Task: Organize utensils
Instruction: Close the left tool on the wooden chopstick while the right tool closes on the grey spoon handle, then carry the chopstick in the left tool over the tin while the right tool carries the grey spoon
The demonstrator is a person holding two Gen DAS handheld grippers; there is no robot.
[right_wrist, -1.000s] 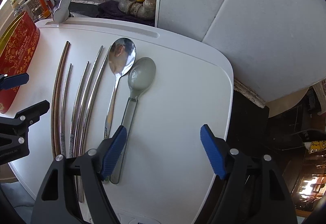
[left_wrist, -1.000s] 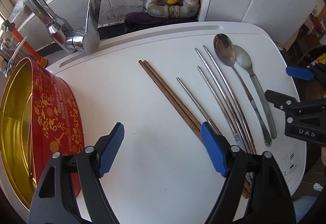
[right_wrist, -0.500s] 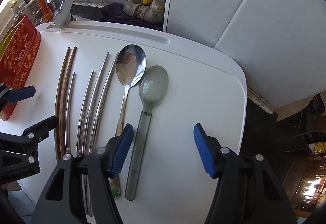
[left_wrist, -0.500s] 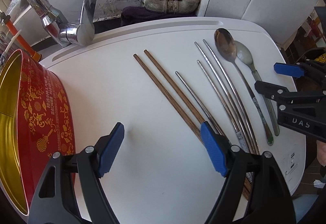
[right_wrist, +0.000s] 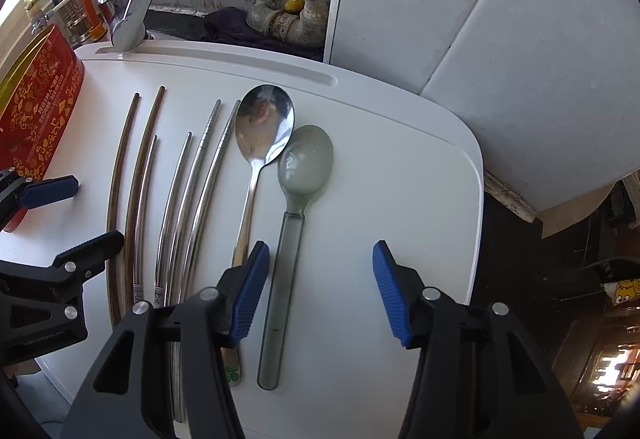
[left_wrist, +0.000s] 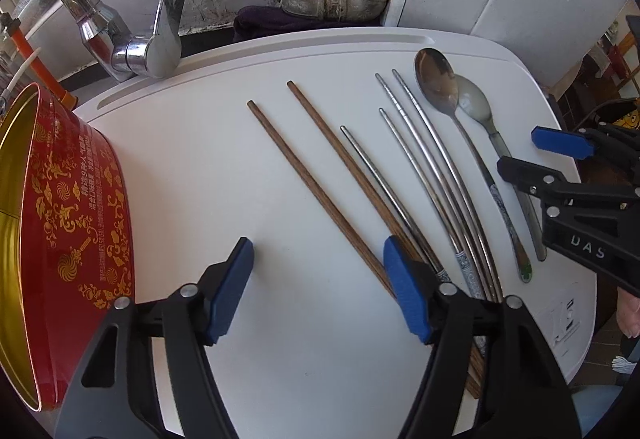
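A white surface (right_wrist: 400, 167) carries the utensils. Your right hand-held gripper (right_wrist: 318, 289), jaws just narrowed and half open, holds nothing; the grey spoon (right_wrist: 294, 215) lies at its eleven o'clock, handle running twelve to six. Your left hand-held gripper (left_wrist: 318, 289), also narrowed and empty, hovers with the wooden chopsticks (left_wrist: 320, 183) at its one o'clock.

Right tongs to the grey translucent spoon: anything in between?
Nothing visible. The right tongs, jaws just narrowed but apart, hover with the grey translucent plastic spoon handle lying between the pads, untouched. The shiny steel spoon lies close alongside, under the left pad.
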